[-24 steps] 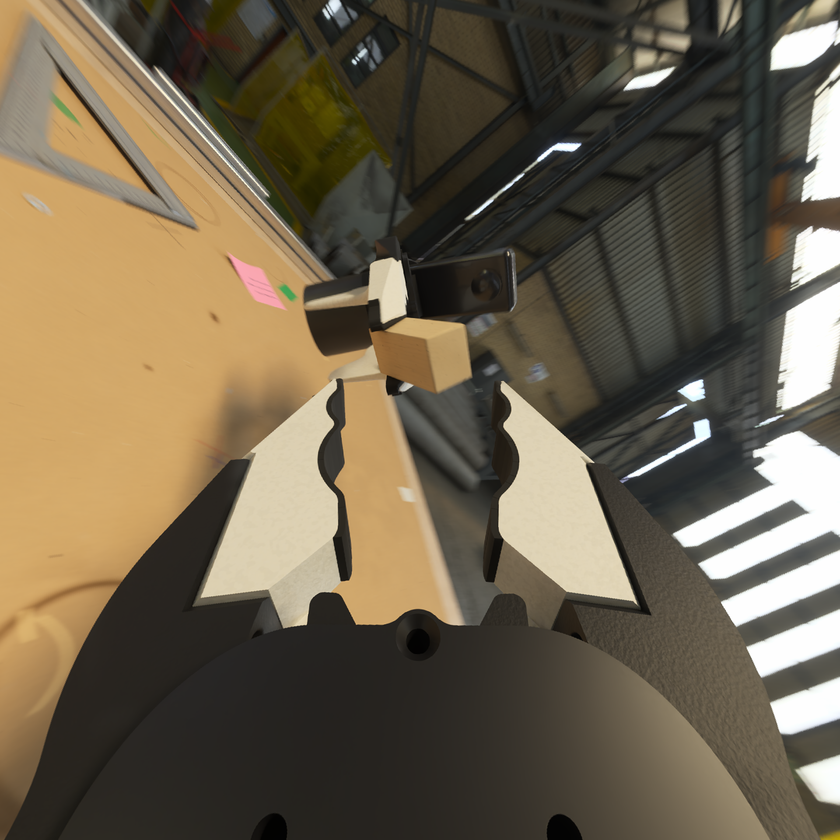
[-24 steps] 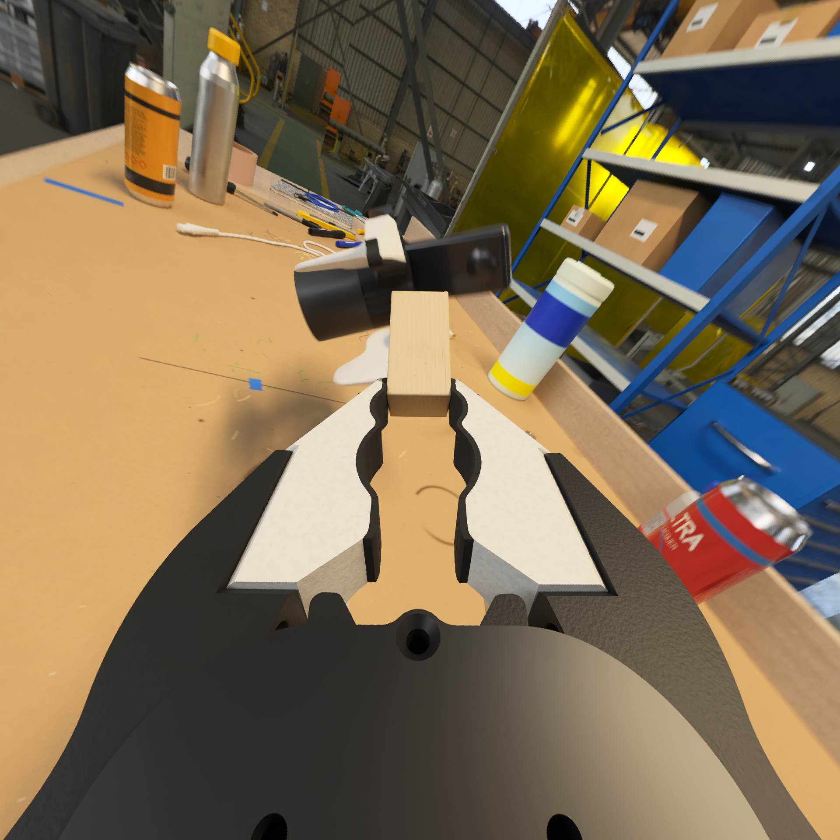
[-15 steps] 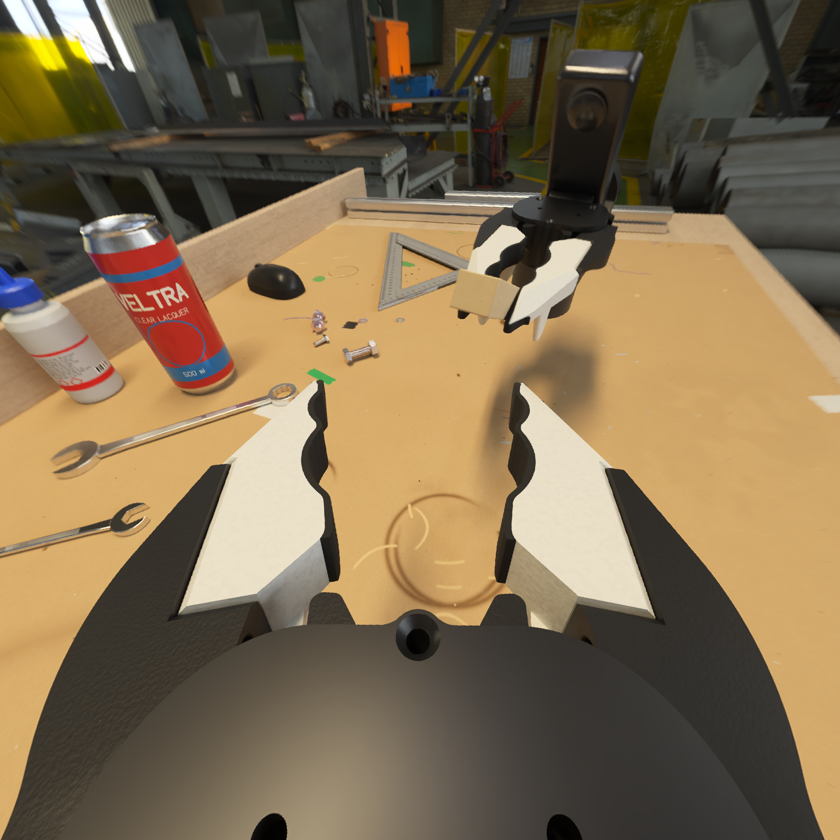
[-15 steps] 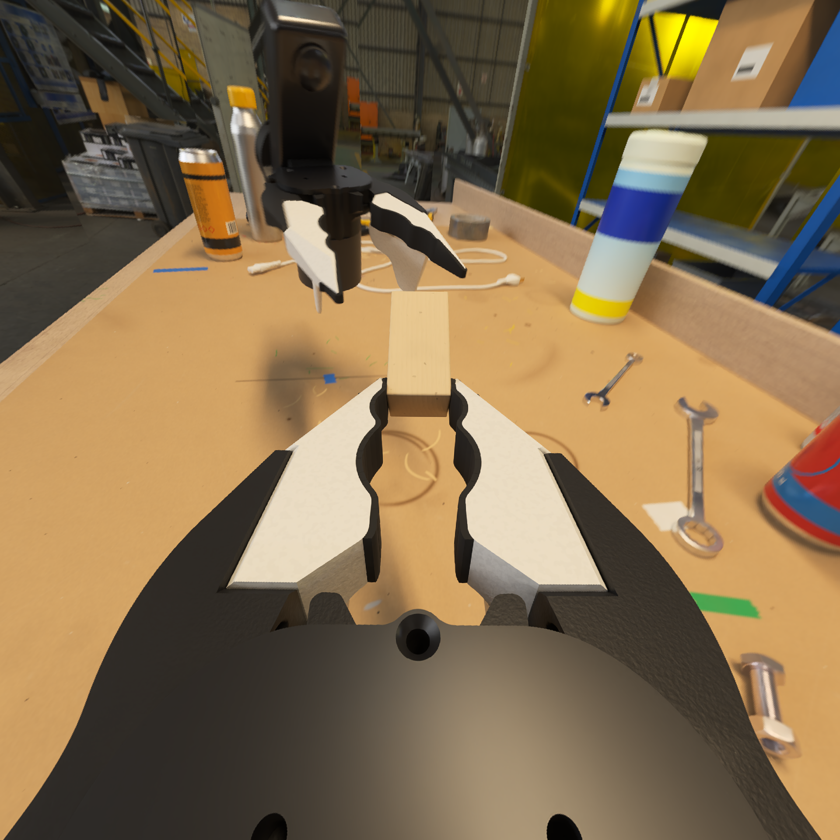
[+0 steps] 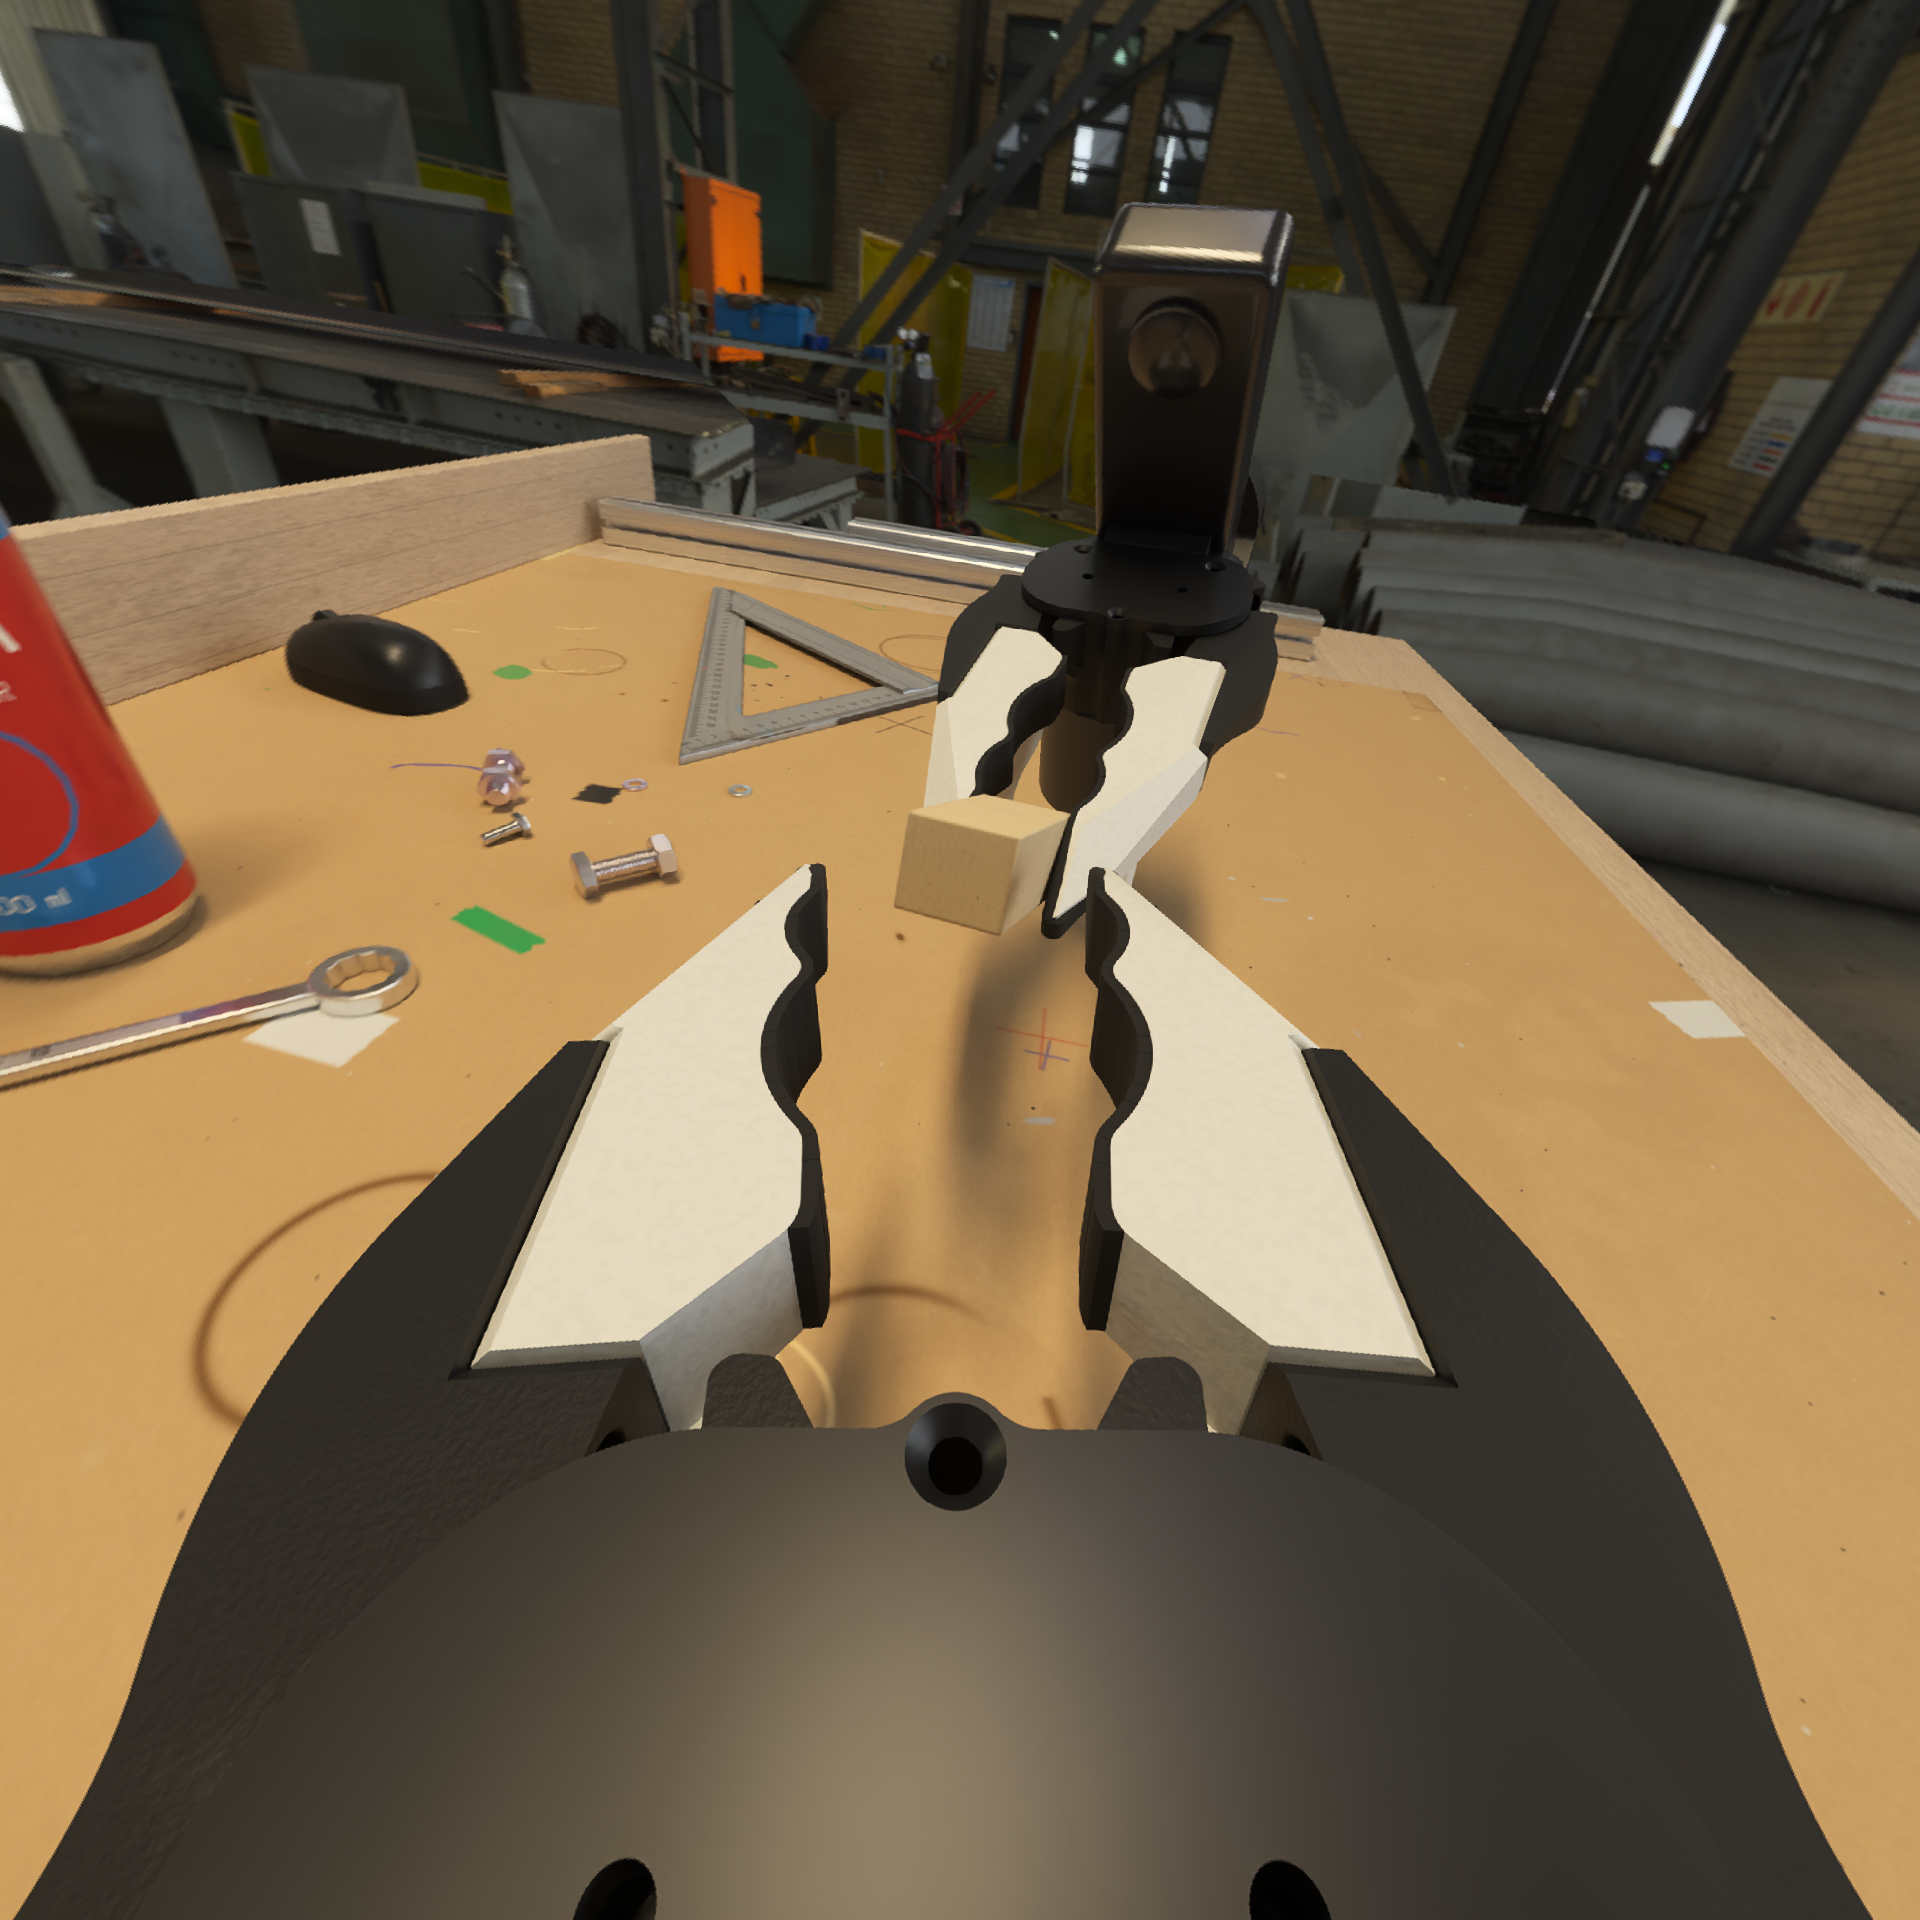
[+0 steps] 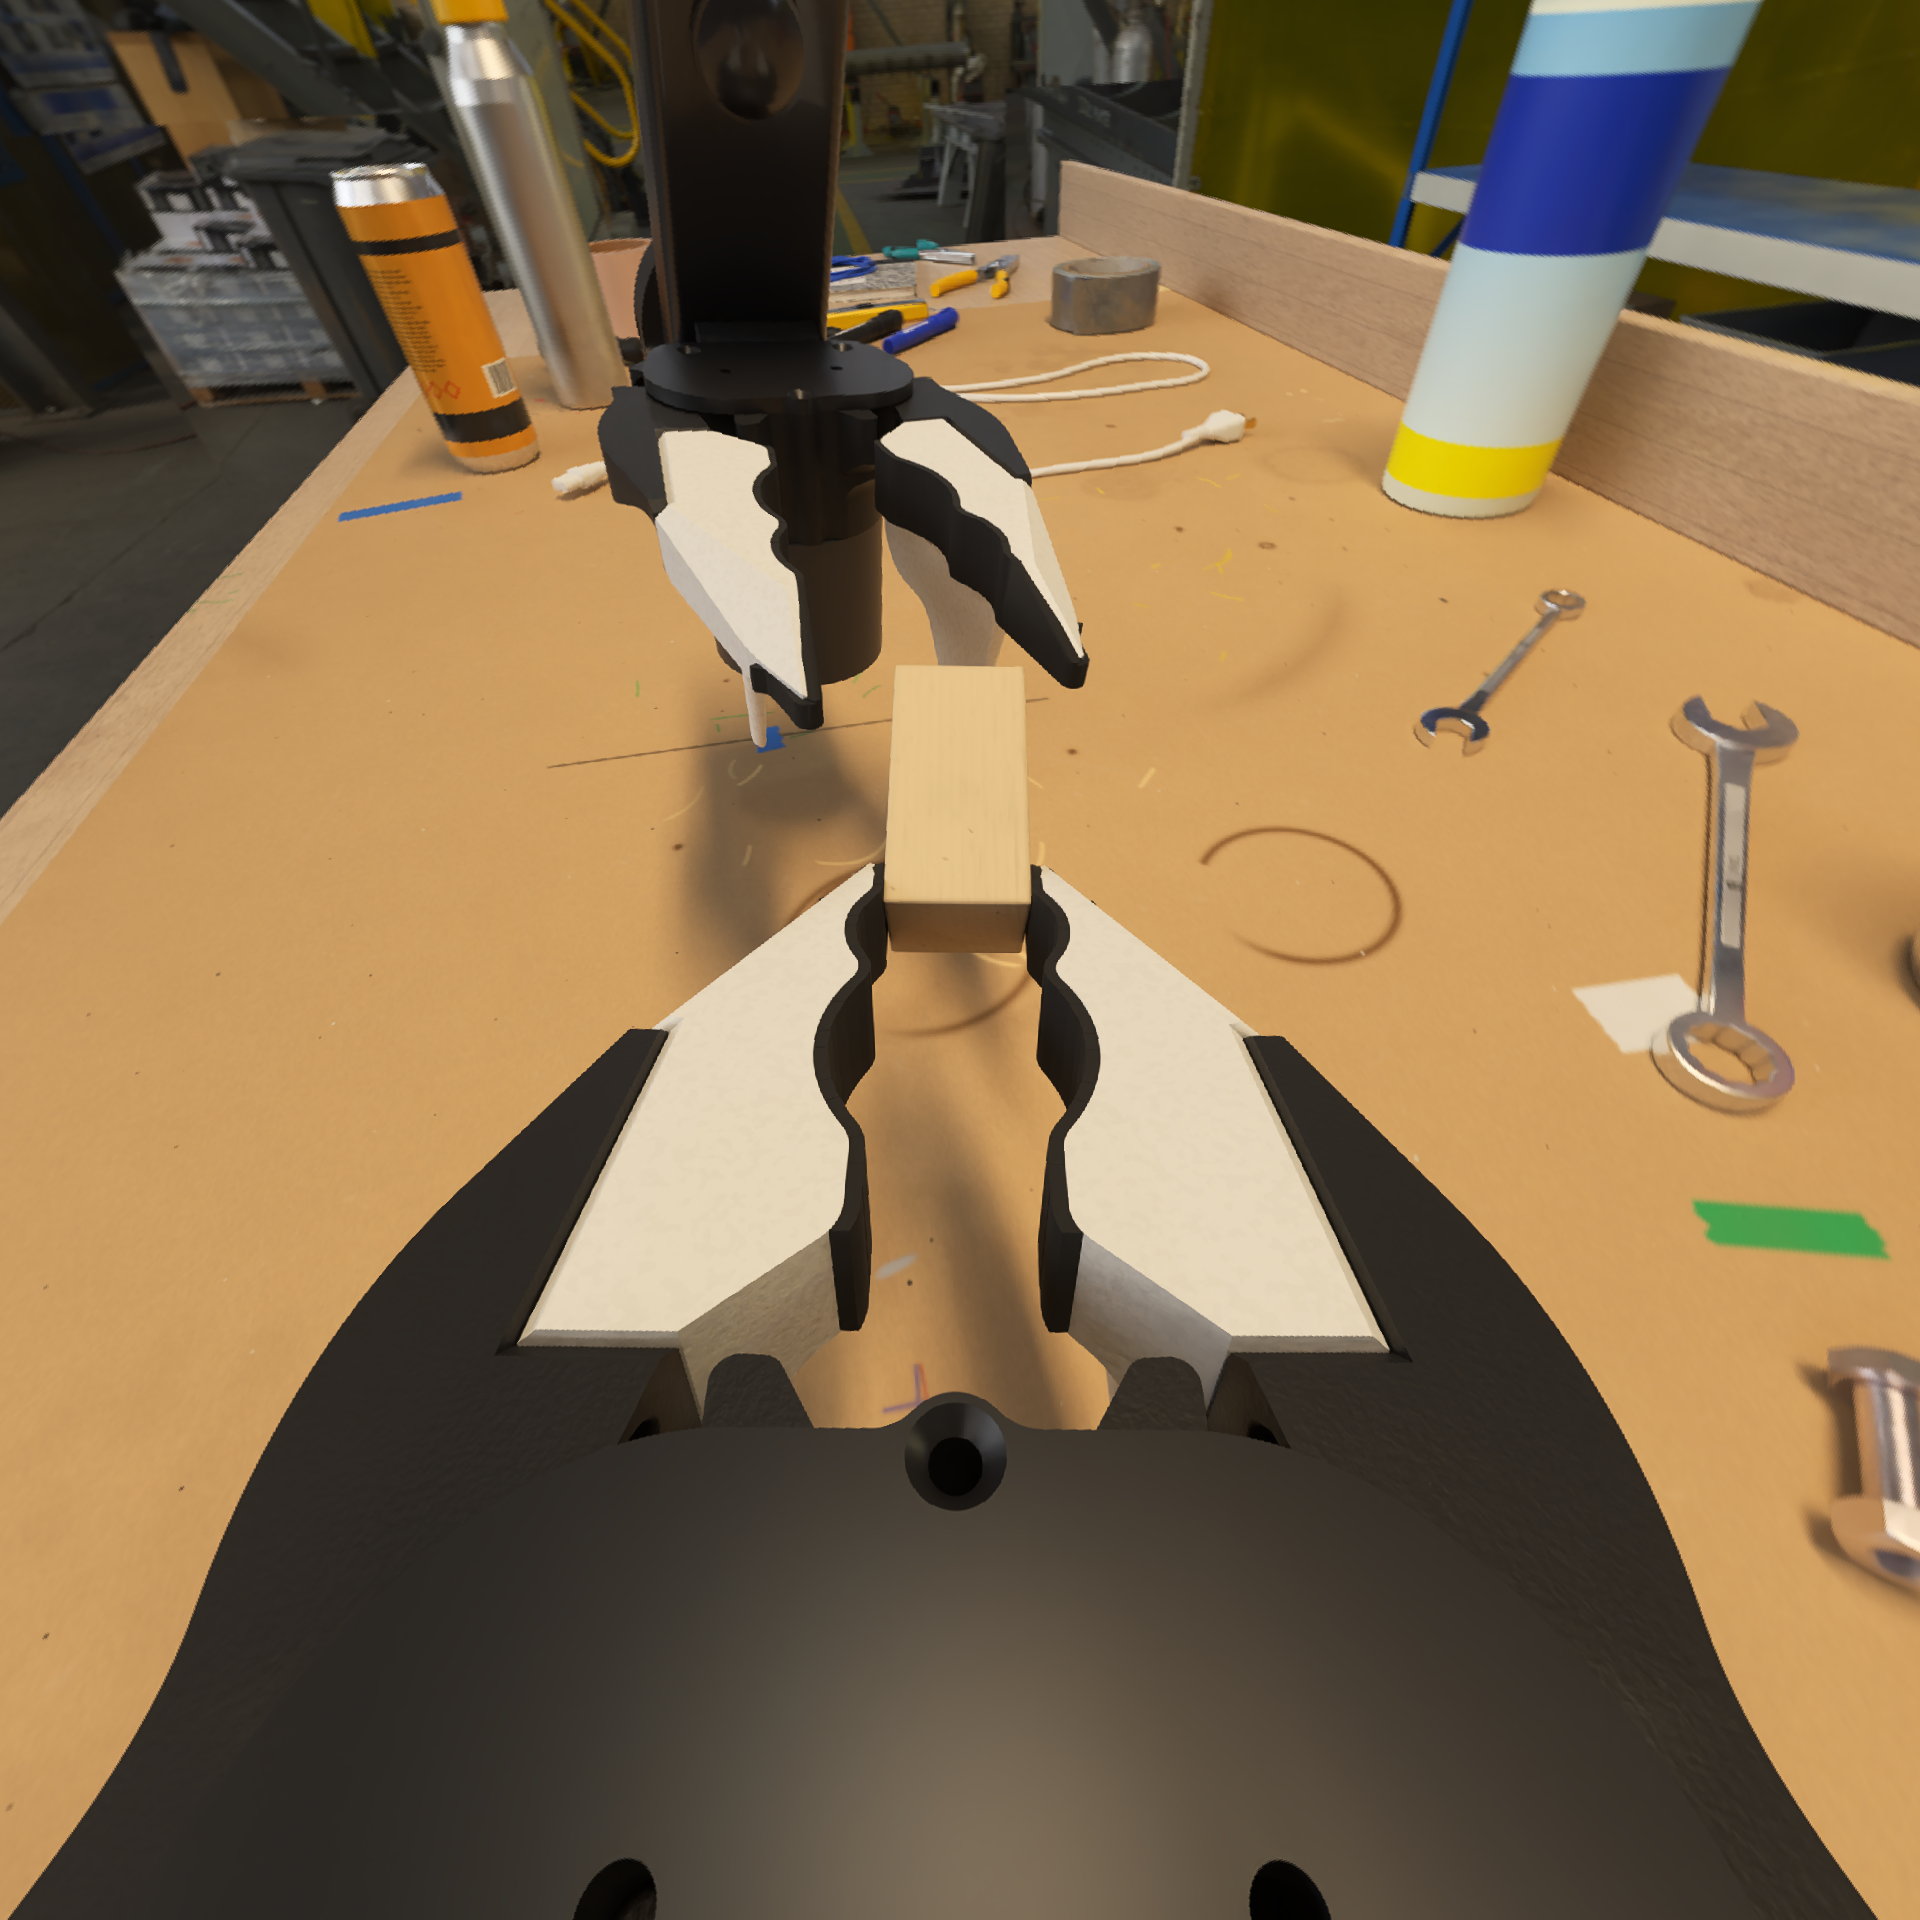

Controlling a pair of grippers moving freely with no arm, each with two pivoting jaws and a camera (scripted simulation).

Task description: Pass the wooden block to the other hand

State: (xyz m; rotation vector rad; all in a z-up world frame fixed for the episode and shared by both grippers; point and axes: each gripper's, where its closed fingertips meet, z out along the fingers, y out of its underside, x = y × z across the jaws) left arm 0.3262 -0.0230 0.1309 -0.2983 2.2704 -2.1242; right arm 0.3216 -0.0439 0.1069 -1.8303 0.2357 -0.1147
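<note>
The wooden block [image 6: 956, 810] is a pale oblong, gripped at its near end by my right gripper [image 6: 956, 883], which is shut on it and holds it above the workbench [image 6: 312, 935]. My left gripper [image 6: 935, 694] faces it, open, with its fingertips on either side of the block's far end and not touching it. In the left wrist view the block [image 5: 977, 862] hangs just beyond my open left gripper [image 5: 956, 883], slightly right of centre, held by the right gripper [image 5: 1070, 821] opposite.
On the bench: a red can [image 5: 62, 779], wrench [image 5: 208, 1013], bolt [image 5: 623, 868], set square [image 5: 769, 675], black rounded object [image 5: 374, 660]. Also an orange can [image 6: 436, 312], silver bottle [image 6: 520, 197], striped bottle [image 6: 1548, 260], two wrenches [image 6: 1725, 904], white cord [image 6: 1122, 416]. A wooden rail [image 6: 1714, 416] edges the bench.
Both views have swung from tilted to level. The two grippers have closed the distance, and the left fingertips now flank the block's far end. The right gripper keeps its hold.
</note>
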